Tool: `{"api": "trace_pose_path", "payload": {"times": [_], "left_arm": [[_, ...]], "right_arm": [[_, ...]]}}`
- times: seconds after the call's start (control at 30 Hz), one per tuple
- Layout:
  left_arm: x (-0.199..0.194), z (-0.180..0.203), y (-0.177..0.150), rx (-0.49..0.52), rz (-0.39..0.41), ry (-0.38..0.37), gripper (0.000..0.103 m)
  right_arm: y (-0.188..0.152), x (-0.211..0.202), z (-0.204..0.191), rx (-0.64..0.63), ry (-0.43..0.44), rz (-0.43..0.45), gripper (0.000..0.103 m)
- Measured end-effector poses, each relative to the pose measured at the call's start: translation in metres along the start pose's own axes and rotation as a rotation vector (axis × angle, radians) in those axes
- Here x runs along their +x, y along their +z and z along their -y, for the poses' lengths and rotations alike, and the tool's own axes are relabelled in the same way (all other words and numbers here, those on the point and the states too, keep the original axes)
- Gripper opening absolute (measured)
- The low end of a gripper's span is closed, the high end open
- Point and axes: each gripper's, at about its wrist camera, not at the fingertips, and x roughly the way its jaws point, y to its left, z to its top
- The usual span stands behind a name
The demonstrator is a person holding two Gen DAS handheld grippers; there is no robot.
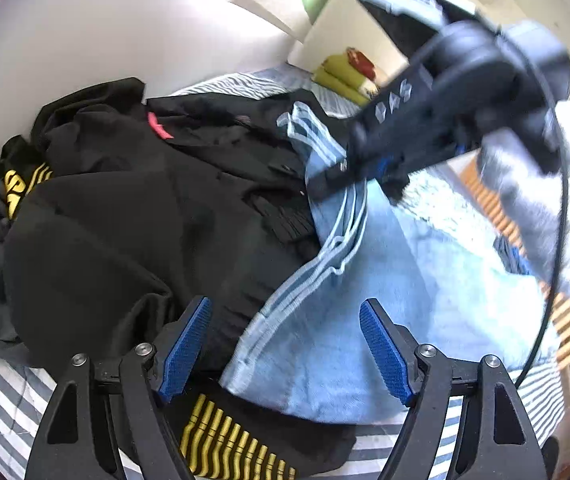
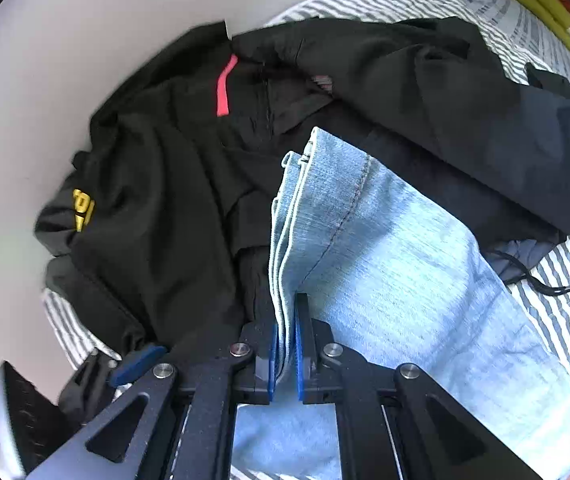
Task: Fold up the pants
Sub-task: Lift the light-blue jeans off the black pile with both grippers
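1. The light blue jeans (image 2: 397, 248) lie across a heap of black clothes (image 2: 157, 208) on the striped bedspread (image 2: 557, 272), with the leg ends stacked toward the wall.
2. Your right gripper (image 2: 285, 344) has its jaws pinched together on the stacked denim edges; the layers stand upright between the blue pads (image 2: 300, 360). Confirm that every layer is caught before you lift, since the outer hem looks loosely aligned.
3. Your left gripper (image 1: 285, 344) stands with its fingers wide apart, holding nothing, above the striped side seam (image 1: 301, 280) of the jeans.
4. Recommended: place the left jaws on the same folded edge, well apart from the right grip, and close firmly.
5. Carry both holds level so the fold lands square.
6. Risk: the black clothes beneath may snag and drag along. Lift clear of them first.
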Motion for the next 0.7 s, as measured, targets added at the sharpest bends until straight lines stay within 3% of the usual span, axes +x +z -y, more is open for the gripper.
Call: {"api": "trace_pose_path", "payload": {"times": [0.2, 0.3, 0.33, 0.47, 0.5, 0.53, 0.57, 0.7], "left_arm": [[-0.013, 0.013, -0.002, -0.028, 0.055, -0.036, 0.075], [-0.012, 0.025, 0.001, -0.002, 0.057, -0.036, 0.036], [-0.011, 0.028, 0.002, -0.006, 0.053, -0.056, 0.035], [-0.010, 0.040, 0.001, -0.031, 0.043, -0.140, 0.036], [-0.009, 0.041, 0.001, -0.046, 0.043, -0.149, 0.044], [-0.008, 0.042, 0.001, -0.053, 0.040, -0.148, 0.054], [-0.008, 0.043, 0.001, -0.059, 0.044, -0.135, 0.058], [-0.024, 0.050, -0.004, -0.033, 0.084, -0.081, 0.063]], "right_arm": [[-0.016, -0.032, 0.024, 0.030, 0.050, 0.040, 0.006], [-0.024, -0.040, 0.043, 0.053, 0.069, 0.072, 0.006], [-0.026, -0.043, 0.047, 0.067, 0.079, 0.078, 0.006], [-0.032, -0.051, 0.070, 0.117, 0.108, 0.101, 0.006], [-0.035, -0.053, 0.072, 0.121, 0.104, 0.106, 0.006], [-0.036, -0.054, 0.075, 0.129, 0.103, 0.109, 0.006], [-0.037, -0.056, 0.077, 0.137, 0.105, 0.112, 0.006], [-0.042, -0.067, 0.075, 0.127, 0.115, 0.135, 0.006]]}}
